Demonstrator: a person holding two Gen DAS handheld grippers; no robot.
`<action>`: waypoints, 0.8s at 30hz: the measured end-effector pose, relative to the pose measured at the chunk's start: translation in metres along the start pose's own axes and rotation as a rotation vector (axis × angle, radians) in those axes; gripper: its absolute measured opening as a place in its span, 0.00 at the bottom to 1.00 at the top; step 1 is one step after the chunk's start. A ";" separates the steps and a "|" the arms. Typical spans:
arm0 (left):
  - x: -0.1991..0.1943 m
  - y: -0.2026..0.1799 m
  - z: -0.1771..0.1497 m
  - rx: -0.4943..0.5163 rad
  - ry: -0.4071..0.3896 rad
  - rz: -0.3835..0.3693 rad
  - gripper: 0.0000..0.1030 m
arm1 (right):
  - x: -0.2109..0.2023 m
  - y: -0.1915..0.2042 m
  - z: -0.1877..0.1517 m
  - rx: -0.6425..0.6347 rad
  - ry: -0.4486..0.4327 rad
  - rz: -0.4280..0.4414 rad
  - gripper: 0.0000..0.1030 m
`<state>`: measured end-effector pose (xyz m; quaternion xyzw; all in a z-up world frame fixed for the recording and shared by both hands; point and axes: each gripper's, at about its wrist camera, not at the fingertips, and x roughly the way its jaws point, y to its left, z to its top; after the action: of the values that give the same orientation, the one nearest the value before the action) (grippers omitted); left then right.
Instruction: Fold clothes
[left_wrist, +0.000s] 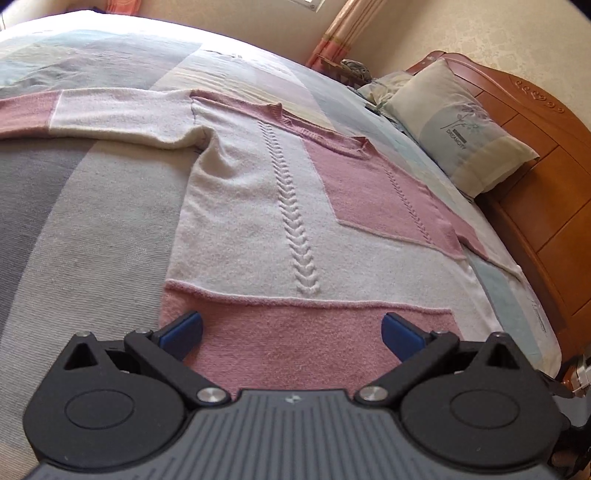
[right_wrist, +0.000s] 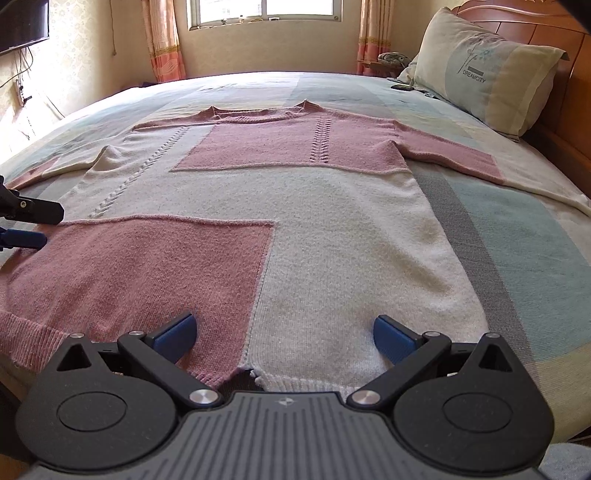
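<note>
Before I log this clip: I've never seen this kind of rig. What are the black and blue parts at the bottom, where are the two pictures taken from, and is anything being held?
Each picture comes from a camera mounted on a handheld gripper that a person carries, one per hand, looking forward along its two blue fingers. The left gripper and the right gripper both stand open near the hem of a pink and white sweater; neither holds anything. The sweater lies flat on a bed with both sleeves spread out. A pillow sits by the wooden headboard. The left gripper also shows at the left edge of the right wrist view.
</note>
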<state>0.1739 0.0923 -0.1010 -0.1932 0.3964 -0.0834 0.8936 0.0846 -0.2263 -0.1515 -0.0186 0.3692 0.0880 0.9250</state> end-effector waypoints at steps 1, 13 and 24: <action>-0.004 0.003 0.003 -0.028 -0.008 0.012 0.99 | 0.000 0.000 0.000 -0.004 -0.001 0.003 1.00; 0.011 -0.031 0.006 0.083 0.040 -0.123 0.99 | -0.001 -0.001 -0.002 -0.022 -0.010 0.007 1.00; 0.051 -0.062 0.008 0.402 -0.008 0.028 0.99 | -0.011 -0.002 -0.013 -0.081 -0.037 -0.014 1.00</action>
<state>0.2140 0.0230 -0.1052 -0.0059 0.3707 -0.1475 0.9169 0.0681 -0.2309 -0.1536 -0.0572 0.3481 0.0968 0.9307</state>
